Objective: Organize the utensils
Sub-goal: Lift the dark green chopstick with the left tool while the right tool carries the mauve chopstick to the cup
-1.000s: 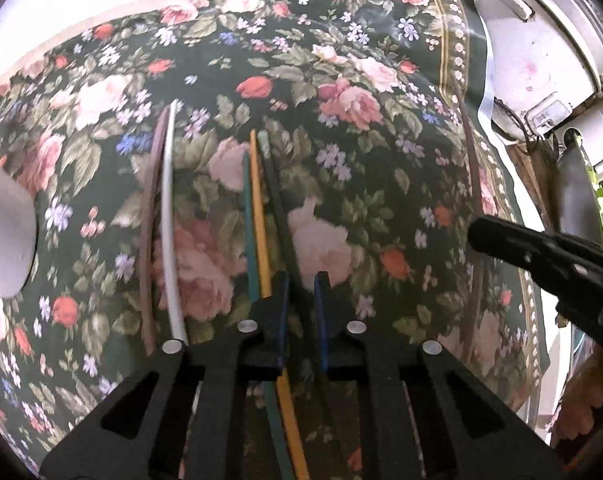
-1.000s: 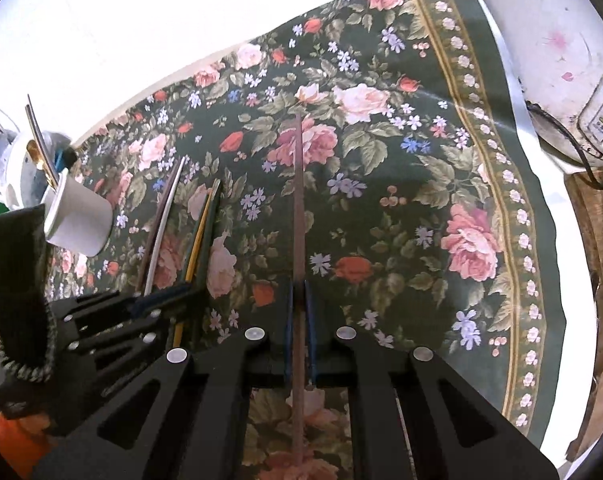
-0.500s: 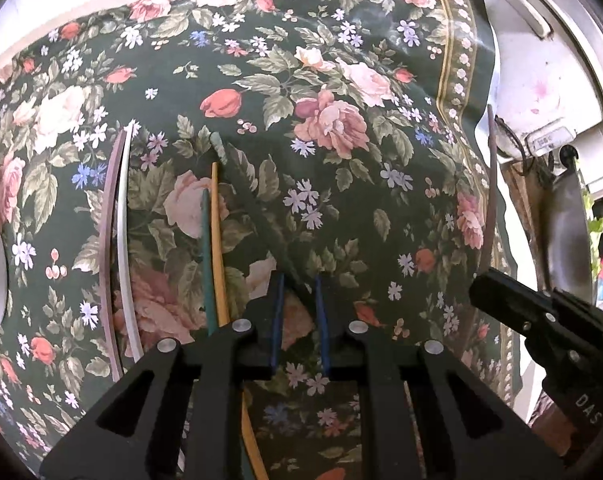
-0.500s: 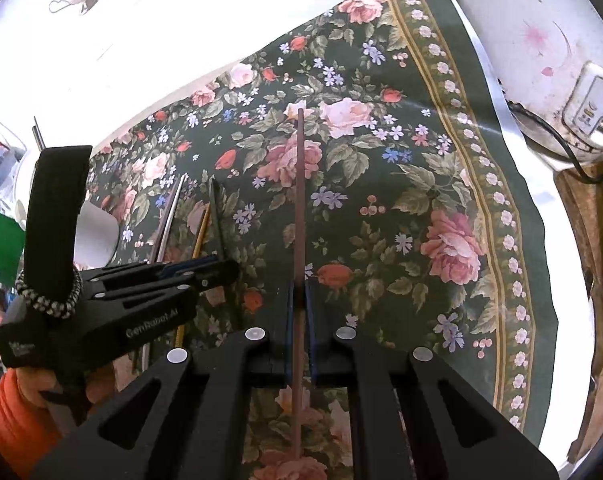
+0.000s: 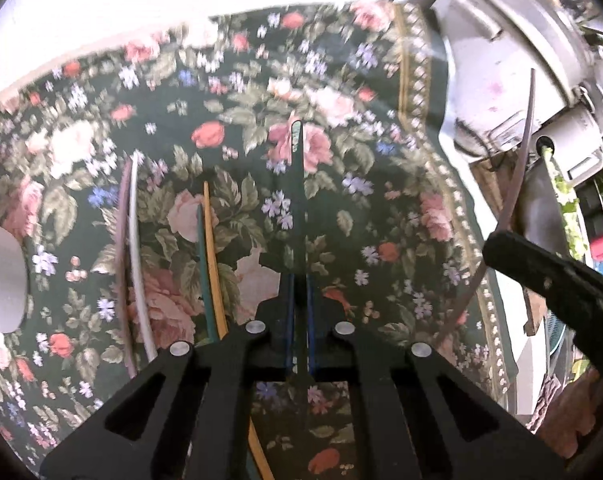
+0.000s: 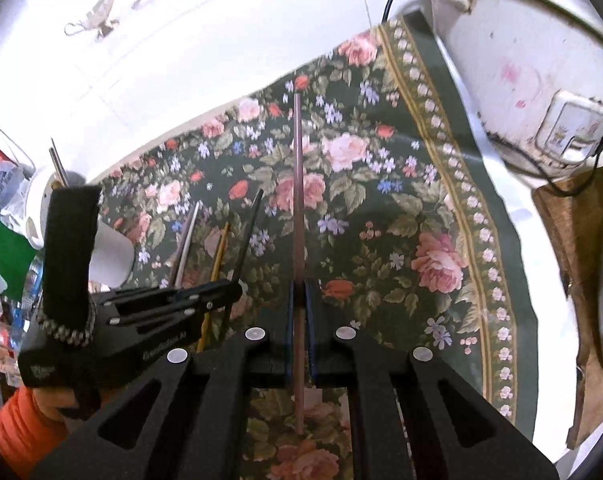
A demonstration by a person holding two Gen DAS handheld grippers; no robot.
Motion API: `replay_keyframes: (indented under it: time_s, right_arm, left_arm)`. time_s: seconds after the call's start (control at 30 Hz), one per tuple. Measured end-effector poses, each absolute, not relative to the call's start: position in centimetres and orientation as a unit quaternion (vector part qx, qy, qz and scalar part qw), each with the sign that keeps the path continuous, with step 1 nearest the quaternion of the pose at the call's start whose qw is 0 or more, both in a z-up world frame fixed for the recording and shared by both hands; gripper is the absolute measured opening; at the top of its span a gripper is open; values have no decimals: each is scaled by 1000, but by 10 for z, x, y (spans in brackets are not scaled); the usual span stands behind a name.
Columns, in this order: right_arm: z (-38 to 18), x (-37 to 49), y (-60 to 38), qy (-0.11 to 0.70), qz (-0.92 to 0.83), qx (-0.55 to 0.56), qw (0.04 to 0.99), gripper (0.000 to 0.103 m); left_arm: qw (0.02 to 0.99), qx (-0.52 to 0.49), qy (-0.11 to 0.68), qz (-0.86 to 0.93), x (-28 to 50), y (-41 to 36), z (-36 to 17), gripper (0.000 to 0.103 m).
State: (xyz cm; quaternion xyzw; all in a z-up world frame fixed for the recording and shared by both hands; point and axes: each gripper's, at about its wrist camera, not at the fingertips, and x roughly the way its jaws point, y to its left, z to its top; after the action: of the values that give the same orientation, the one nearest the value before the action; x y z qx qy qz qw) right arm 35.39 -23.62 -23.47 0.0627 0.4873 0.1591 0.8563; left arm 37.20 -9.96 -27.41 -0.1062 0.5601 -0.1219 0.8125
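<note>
We hold a dark chopstick (image 5: 297, 200) tight in our left gripper (image 5: 297, 328) and a brown chopstick (image 6: 298, 216) in our right gripper (image 6: 298, 332). They look thin, stiff and slippery, so we pinch near the thick end.

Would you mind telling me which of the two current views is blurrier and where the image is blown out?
Left wrist view: motion blur smears the floral tablecloth, sharper near the left gripper; top edge overexposed. Right wrist view: crisper overall, white counter washed out.
</note>
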Motion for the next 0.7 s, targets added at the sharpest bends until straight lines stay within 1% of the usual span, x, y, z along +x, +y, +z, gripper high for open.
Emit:
replay_keyframes:
  time_s: [0.3, 0.7]
  right_arm:
    - [-198, 348, -222, 449, 174, 61, 875, 5]
    - [-153, 348, -161, 399, 232, 35, 887, 5]
  left_arm:
    - [857, -109, 494, -94, 348, -71, -218, 3]
    - [929, -85, 359, -14, 306, -8, -136, 3]
